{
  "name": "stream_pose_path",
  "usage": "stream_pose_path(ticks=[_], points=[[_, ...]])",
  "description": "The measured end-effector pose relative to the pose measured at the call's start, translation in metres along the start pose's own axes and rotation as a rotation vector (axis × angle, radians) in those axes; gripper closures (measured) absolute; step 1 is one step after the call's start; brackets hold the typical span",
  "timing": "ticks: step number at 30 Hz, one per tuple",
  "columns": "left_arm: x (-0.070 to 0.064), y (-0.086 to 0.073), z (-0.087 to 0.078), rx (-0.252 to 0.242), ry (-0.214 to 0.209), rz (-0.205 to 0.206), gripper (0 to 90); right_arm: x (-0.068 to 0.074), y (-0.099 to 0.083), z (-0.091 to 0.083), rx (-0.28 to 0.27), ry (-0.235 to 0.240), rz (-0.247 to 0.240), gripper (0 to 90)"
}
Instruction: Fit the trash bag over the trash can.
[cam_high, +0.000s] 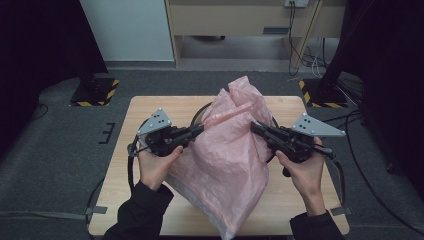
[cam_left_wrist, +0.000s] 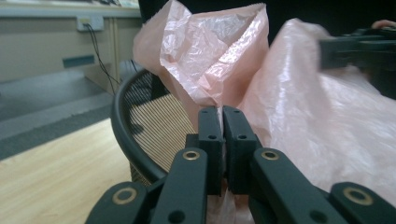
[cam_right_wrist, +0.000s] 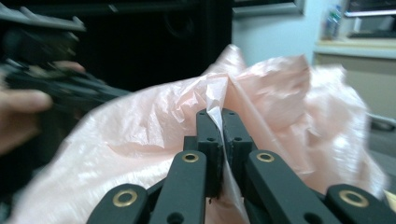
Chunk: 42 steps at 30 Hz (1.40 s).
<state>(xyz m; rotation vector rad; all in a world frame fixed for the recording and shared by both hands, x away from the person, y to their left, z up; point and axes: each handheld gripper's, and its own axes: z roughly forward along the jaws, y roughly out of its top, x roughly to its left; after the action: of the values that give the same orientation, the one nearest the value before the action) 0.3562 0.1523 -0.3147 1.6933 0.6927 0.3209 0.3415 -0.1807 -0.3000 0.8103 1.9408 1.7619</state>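
Thin crinkled glossy plastic bag

Around your work you have: a light wooden table on grey carpet; a black mesh basket standing on the table; two black stand bases with yellow-black hazard tape, far left and far right; a pale wooden desk frame beyond, with cables hanging beside its leg.

Pink bag: thin, translucent, crinkled plastic film. It is lifted at centre frame in the high view, top edge bunched and peaked toward upper centre, lower body draping to the table front edge at bottom centre. It partly covers a black mesh basket behind it.
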Motion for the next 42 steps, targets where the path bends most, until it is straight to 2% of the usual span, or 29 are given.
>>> stream_pose_path(ticks=[5, 7, 8, 11, 12, 14, 16, 19, 22, 27, 30, 31, 34, 35, 37, 42], points=[[0.003, -0.001, 0.003, 0.012, -0.026, -0.024, 78.3, -0.007, -0.008, 0.008, 0.085, -0.060, -0.033, 86.6], [0.004, -0.001, 0.003, 0.004, -0.026, -0.031, 68.7, -0.007, -0.009, 0.009, 0.077, -0.062, -0.039, 86.8], [0.005, -0.001, 0.002, -0.032, -0.012, -0.039, 62.2, -0.008, -0.008, 0.009, 0.093, -0.066, -0.038, 86.7], [0.004, 0.000, -0.003, -0.105, -0.004, -0.039, 52.4, -0.009, -0.007, 0.009, 0.100, -0.074, -0.055, 86.4], [0.003, 0.000, -0.004, -0.122, 0.001, -0.042, 48.0, -0.010, -0.008, 0.009, 0.101, -0.076, -0.057, 86.4], [0.000, 0.001, -0.007, -0.144, -0.004, -0.040, 44.7, -0.011, -0.008, 0.008, 0.099, -0.077, -0.064, 86.2], [-0.005, 0.002, -0.005, -0.135, 0.006, -0.018, 38.9, -0.012, -0.008, 0.008, 0.096, -0.077, -0.063, 86.0], [-0.010, 0.000, 0.003, -0.073, 0.036, 0.009, 34.9, -0.012, -0.008, 0.008, 0.102, -0.077, -0.063, 85.7], [-0.011, -0.003, 0.013, -0.025, 0.096, 0.003, 33.8, -0.012, -0.007, 0.007, 0.110, -0.079, -0.072, 84.9], [-0.013, -0.004, 0.019, -0.027, 0.152, 0.032, 36.7, -0.013, -0.008, 0.000, 0.137, -0.069, -0.092, 83.1], [-0.014, -0.003, 0.021, -0.018, 0.169, 0.043, 37.5, -0.017, -0.013, -0.004, 0.146, -0.052, -0.087, 82.4], [-0.015, -0.003, 0.023, -0.015, 0.182, 0.058, 37.5, -0.018, -0.016, -0.003, 0.156, -0.041, -0.092, 82.3], [-0.015, -0.003, 0.025, -0.011, 0.198, 0.069, 37.9, -0.019, -0.023, -0.001, 0.193, -0.025, -0.100, 81.9], [-0.013, -0.003, 0.026, -0.022, 0.190, 0.087, 37.9, -0.020, -0.025, 0.000, 0.200, -0.020, -0.100, 81.6], [-0.013, -0.003, 0.027, -0.022, 0.190, 0.091, 38.1, -0.020, -0.026, 0.001, 0.210, -0.016, -0.105, 80.9], [-0.013, -0.003, 0.027, -0.006, 0.184, 0.113, 42.0, -0.020, -0.024, 0.002, 0.229, 0.005, -0.087, 71.6]])
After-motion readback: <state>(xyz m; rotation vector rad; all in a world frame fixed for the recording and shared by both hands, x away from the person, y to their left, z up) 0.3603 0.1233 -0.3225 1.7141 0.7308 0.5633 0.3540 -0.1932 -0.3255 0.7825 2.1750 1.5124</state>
